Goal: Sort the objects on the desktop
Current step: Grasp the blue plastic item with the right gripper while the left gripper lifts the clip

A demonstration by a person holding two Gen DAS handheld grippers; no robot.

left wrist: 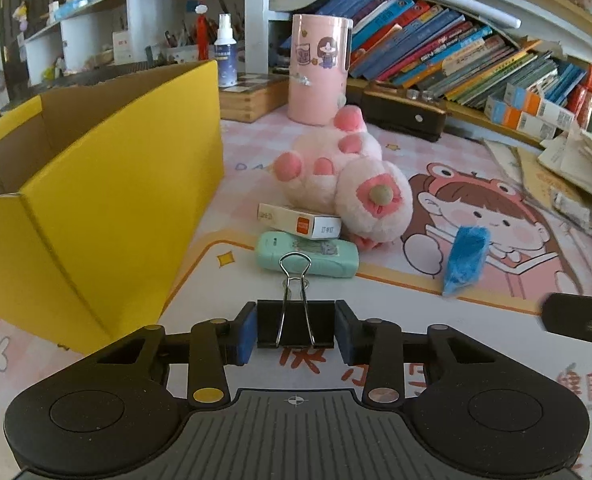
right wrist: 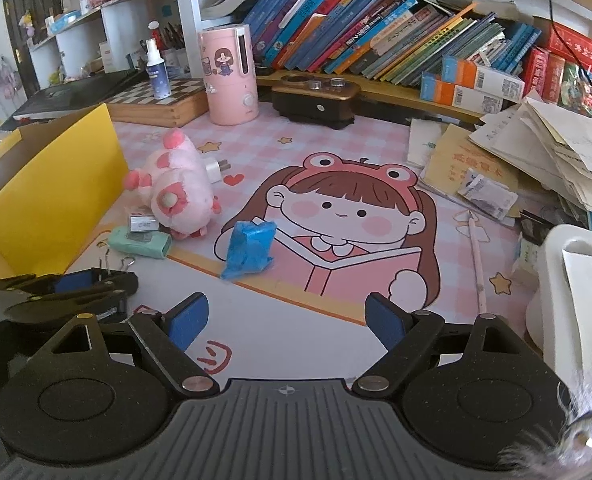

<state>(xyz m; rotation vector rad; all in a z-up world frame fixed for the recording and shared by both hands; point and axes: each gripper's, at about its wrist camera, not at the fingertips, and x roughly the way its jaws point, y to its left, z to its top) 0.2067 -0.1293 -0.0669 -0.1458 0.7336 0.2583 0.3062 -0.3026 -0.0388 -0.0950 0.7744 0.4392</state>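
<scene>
The left hand-held gripper [left wrist: 295,326] is clamped on a black metal binder clip [left wrist: 295,322] with silver wire handles, its blue pads pressing both sides. Just ahead of it lies a mint green plastic case [left wrist: 308,254], and to its left stands a yellow cardboard box [left wrist: 107,216]. The right hand-held gripper [right wrist: 285,320] has its fingers wide apart with nothing between them; a crumpled blue plastic bag [right wrist: 249,248] lies ahead on the table [right wrist: 296,304].

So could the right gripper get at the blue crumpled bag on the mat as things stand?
Probably yes. The right gripper is open and empty, and the blue bag lies ahead of it, slightly left, with only bare desk mat between. The left gripper, shut on the binder clip, sits off to the side.
</scene>
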